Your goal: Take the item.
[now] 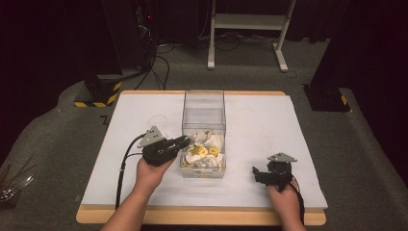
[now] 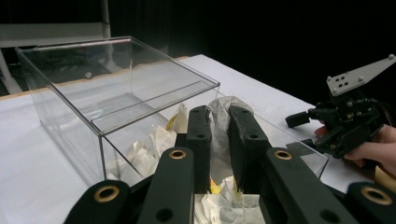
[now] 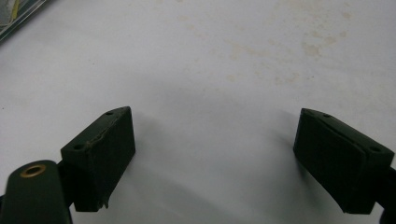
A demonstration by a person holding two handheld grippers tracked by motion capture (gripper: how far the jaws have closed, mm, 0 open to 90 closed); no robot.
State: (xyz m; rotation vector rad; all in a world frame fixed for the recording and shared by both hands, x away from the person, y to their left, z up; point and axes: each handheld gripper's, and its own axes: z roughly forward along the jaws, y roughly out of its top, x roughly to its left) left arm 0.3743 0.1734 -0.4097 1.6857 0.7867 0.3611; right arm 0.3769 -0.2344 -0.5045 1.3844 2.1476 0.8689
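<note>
Your left tool [image 1: 185,142] is at the near left corner of the clear box [image 1: 204,103], and its jaws are closed on a crumpled clear wrapper [image 2: 219,135] that stands up between the pads in the left gripper view. The wrapper sits at the top of the heap of white wrappers [image 1: 214,161] and small yellow pieces [image 1: 201,152] lying in the near half of the box; the far half looks bare. The step in hand looks like picking that wrapper out of the box, with the grip made but the lift not yet begun. Your right tool [image 1: 262,174] rests low on the white surface [image 1: 260,120], well to the right of the box, its jaws spread wide with nothing between them. For the next move, raise the left tool straight up until the wrapper clears the box wall, since a sideways pull could snag the thin film on the rim or drag the box along the surface. If the box starts to shift, bring the right tool in against its right wall to steady it.
</note>
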